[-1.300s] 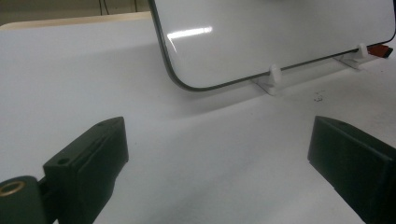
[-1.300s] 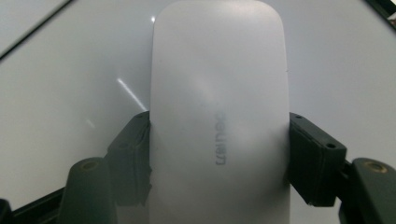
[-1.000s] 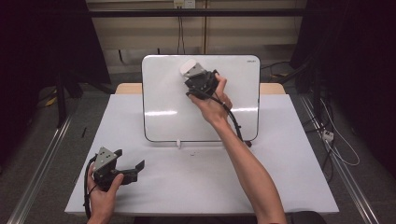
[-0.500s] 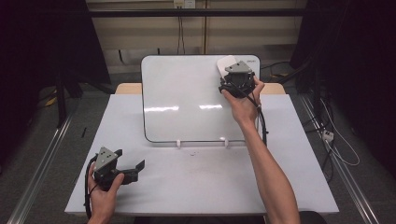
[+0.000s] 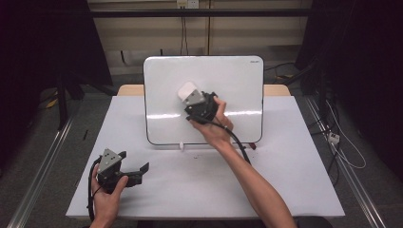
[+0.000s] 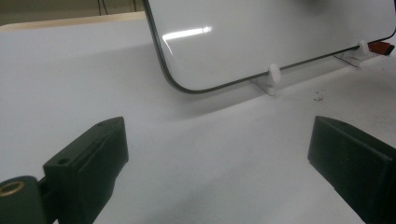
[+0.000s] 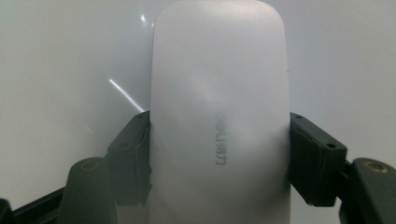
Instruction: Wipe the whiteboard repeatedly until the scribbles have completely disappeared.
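A white eraser (image 5: 187, 91) is pressed flat against the face of the upright whiteboard (image 5: 233, 80), a little left of its middle. My right gripper (image 5: 192, 99) is shut on the eraser, and the hand reaches in from the lower right. In the right gripper view the two black pads clamp the eraser (image 7: 219, 93) at its sides, with the whiteboard (image 7: 56, 70) behind it. My left gripper (image 5: 132, 162) rests low on the white table (image 5: 285, 180) at the front left. Its jaws stand wide apart, with nothing between them, and face the board's lower edge (image 6: 261, 37).
The whiteboard stands on small white feet (image 6: 274, 74) near the table's far edge. A small red object (image 5: 252, 146) lies by its right foot. Dark curtains and floor rails flank the table, and cables trail on the floor at the right.
My right gripper swept the eraser from the board's upper middle to its upper right corner, then back left and down to the middle. The left gripper stayed put.
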Tool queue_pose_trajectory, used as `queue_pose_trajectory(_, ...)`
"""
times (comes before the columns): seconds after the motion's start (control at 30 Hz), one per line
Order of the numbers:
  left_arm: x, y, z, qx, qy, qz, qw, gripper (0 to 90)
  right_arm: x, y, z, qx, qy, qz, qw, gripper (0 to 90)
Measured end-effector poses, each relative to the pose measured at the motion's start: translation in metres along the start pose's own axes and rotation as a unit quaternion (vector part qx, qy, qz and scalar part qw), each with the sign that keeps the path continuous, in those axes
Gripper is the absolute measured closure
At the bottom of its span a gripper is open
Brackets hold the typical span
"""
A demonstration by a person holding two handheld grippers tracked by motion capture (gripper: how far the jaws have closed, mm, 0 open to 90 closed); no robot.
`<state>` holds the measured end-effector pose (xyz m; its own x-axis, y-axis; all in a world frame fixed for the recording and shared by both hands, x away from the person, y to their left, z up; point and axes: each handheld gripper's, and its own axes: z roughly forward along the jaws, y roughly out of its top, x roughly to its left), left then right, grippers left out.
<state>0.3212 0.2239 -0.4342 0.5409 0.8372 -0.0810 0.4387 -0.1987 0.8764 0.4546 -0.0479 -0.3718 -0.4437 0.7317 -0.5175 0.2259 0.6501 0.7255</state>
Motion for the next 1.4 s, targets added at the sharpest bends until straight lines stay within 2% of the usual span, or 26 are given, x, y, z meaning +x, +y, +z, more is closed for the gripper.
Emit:
queue_pose_trajectory(0.03, 0.000, 0.000, 0.000, 0.000, -0.001, 0.000, 1.0000, 4.9, 0.006, 0.004, 0.001, 0.002, 0.005, -0.014, 0.9999, 31.8)
queue_pose_trajectory(0.13, -0.001, 0.000, -0.001, -0.001, 0.000, 0.000, 1.0000, 5.0, 0.018, 0.013, 0.005, -0.001, 0.009, -0.018, 0.9998, 31.8)
queue_pose_trajectory(0.23, 0.000, 0.000, -0.001, -0.002, -0.002, 0.001, 1.0000, 5.0, 0.030, 0.017, 0.006, -0.009, 0.015, -0.035, 0.9993, 31.8)
queue_pose_trajectory(0.37, 0.000, 0.000, 0.000, 0.000, -0.003, 0.001, 1.0000, 5.0, 0.044, 0.024, 0.009, -0.016, 0.020, -0.044, 0.9987, 31.7)
queue_pose_trajectory(0.47, -0.001, 0.000, 0.000, -0.001, -0.002, 0.000, 1.0000, 4.9, 0.047, 0.031, 0.013, -0.020, 0.020, -0.040, 0.9988, 31.7)
queue_pose_trajectory(0.6, 0.000, 0.000, 0.000, 0.001, -0.004, 0.000, 1.0000, 5.0, 0.043, 0.044, 0.018, -0.022, 0.012, -0.029, 0.9993, 31.7)
queue_pose_trajectory(0.77, 0.000, -0.001, -0.002, -0.002, -0.004, -0.002, 1.0000, 5.0, 0.028, 0.065, 0.027, -0.018, -0.003, -0.015, 0.9997, 31.7)
queue_pose_trajectory(0.8, 0.001, -0.001, -0.002, -0.001, -0.003, -0.003, 1.0000, 5.0, 0.025, 0.066, 0.028, -0.015, -0.004, -0.016, 0.9997, 31.8)
queue_pose_trajectory(0.93, 0.005, -0.003, -0.001, 0.001, 0.002, -0.012, 0.9999, 5.0, 0.011, 0.067, 0.029, -0.016, -0.013, 0.007, 0.9998, 31.8)
queue_pose_trajectory(1.1, 0.003, -0.002, -0.001, 0.003, 0.005, -0.008, 0.9999, 5.0, -0.020, 0.057, 0.022, -0.009, -0.035, 0.038, 0.9986, 31.8)
queue_pose_trajectory(1.23, 0.002, -0.002, -0.001, 0.003, 0.003, -0.006, 1.0000, 5.0, -0.050, 0.042, 0.014, -0.002, -0.054, 0.074, 0.9958, 31.8)
queue_pose_trajectory(1.4, 0.002, -0.002, -0.001, 0.003, 0.004, -0.006, 1.0000, 5.0, -0.090, 0.014, 0.002, 0.007, -0.075, 0.117, 0.9903, 31.8)
